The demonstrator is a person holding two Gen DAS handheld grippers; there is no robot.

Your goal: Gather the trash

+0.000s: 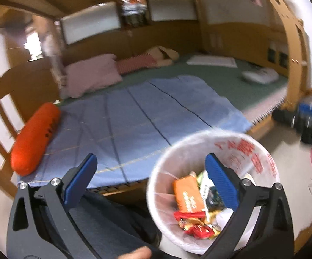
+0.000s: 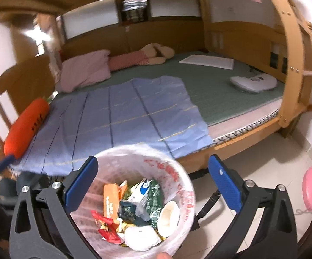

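bin (image 2: 134, 196) nearest, white-lined, on the floor by the bed's front edge, heaped with wrappers (image 2: 112, 207) and a paper cup (image 2: 168, 218). left gripper (image 1: 151, 181) and right gripper (image 2: 152, 178) above it, jaws wide apart, empty. beyond, blue sheet (image 2: 117, 118) across the bed (image 2: 237, 144); orange carrot cushion (image 2: 25, 125) at its left edge.

bin (image 2: 134, 164) on floor before bed (image 2: 242, 127) — wrappers (image 2: 112, 202) inside; blanket (image 2: 123, 116) on bed.
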